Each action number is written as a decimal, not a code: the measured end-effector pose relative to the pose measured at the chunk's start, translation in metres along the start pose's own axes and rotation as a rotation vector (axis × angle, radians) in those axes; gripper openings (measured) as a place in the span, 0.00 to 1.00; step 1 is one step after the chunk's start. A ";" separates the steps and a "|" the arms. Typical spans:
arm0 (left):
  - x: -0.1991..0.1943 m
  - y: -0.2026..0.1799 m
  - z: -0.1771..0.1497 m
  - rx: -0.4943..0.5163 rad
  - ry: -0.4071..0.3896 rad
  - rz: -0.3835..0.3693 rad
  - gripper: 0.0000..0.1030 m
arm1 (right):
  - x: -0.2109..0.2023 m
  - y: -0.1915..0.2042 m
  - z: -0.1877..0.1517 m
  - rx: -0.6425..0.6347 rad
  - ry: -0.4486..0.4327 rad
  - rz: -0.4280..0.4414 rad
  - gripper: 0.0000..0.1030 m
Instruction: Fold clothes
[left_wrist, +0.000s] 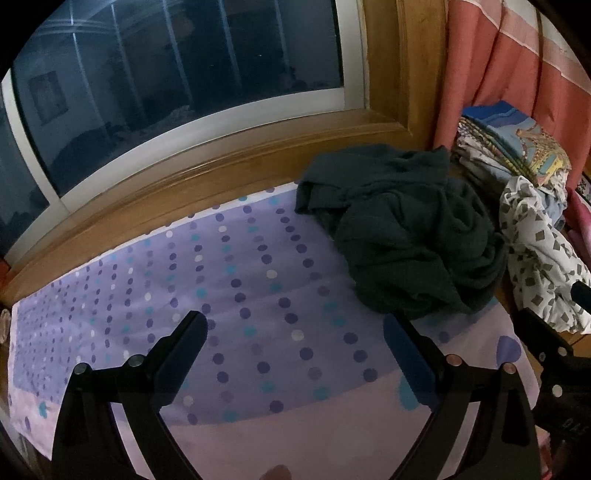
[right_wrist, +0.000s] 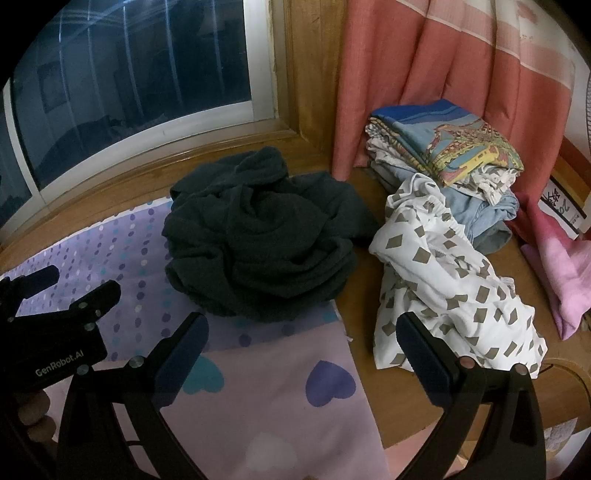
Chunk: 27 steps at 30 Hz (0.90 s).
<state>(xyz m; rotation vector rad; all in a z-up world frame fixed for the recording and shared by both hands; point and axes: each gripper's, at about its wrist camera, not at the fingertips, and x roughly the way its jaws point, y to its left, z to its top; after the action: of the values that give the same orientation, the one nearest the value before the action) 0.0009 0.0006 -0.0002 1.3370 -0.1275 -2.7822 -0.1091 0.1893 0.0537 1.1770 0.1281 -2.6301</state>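
Both the left gripper (left_wrist: 295, 332) and right gripper (right_wrist: 301, 334) are hovering wide and empty. The crumpled dark garment (right_wrist: 258, 236) is lying at twelve o'clock on the dotted purple sheet (left_wrist: 221, 288). Its thick, soft bunching is risking a multi-layer pinch, snagging the sheet.

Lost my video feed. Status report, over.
Left claw and right claw open, empty. Dark garment crumpled, unfolded, on dotted sheet. White patterned garment heaped beside it.

Dark window (left_wrist: 177, 92), pink curtain (right_wrist: 443, 74)
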 end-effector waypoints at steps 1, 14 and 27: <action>0.000 0.000 0.000 -0.001 0.001 -0.002 0.96 | 0.000 0.000 0.000 0.000 0.000 0.000 1.00; -0.002 -0.003 -0.003 -0.007 0.018 -0.025 0.95 | 0.000 0.000 -0.002 -0.002 -0.001 -0.002 1.00; -0.005 -0.001 -0.009 -0.012 0.037 -0.080 0.91 | 0.001 -0.001 0.001 -0.005 -0.005 0.000 1.00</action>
<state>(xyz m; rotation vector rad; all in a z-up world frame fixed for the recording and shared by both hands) 0.0110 0.0018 -0.0015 1.4202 -0.0572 -2.8165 -0.1109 0.1894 0.0540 1.1684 0.1338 -2.6311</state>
